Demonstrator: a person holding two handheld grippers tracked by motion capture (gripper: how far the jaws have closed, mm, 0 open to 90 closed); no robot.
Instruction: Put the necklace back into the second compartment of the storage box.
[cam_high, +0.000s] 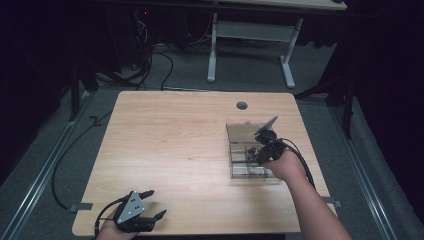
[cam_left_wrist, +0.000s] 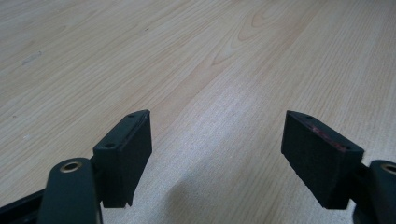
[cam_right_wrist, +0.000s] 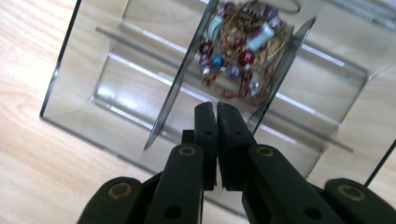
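- The left tool (cam_high: 153, 204) is seen in the high view at about 7 o'clock on the wooden counter (cam_high: 175, 150), close to the near edge, with a grey three-cornered plate (cam_high: 131, 205) on top of it and a hand (cam_high: 114, 231) behind it.
- In the left gripper view, the left tool (cam_left_wrist: 217, 156) is held wide apart, with nothing between its jaws; only bare wood grain of the counter (cam_left_wrist: 187, 56) lies below and ahead of it.
- A round grommet hole (cam_high: 242, 105) is set in the counter at about 12 o'clock, near the far edge.
- A clear acrylic organiser box (cam_high: 240, 135), split by thin dividers into compartments, is placed at about 3 o'clock on the counter.
- A tangle of beaded jewellery (cam_high: 252, 152) is seen inside the box in the high view, just beside the right tool (cam_high: 260, 156).
- In the right gripper view, the beaded jewellery (cam_right_wrist: 243, 51), with red, blue and pale beads on brownish cord, is contained in one middle compartment of the acrylic box (cam_right_wrist: 93, 70), between two upright dividers.
- The right tool (cam_right_wrist: 216, 109) is pressed together, nothing being gripped, and is held just above the box, its tips apart from the beads.
- The right hand (cam_high: 285, 165) and forearm are brought in from 5 o'clock, with a black cable (cam_high: 302, 162) trailing alongside.
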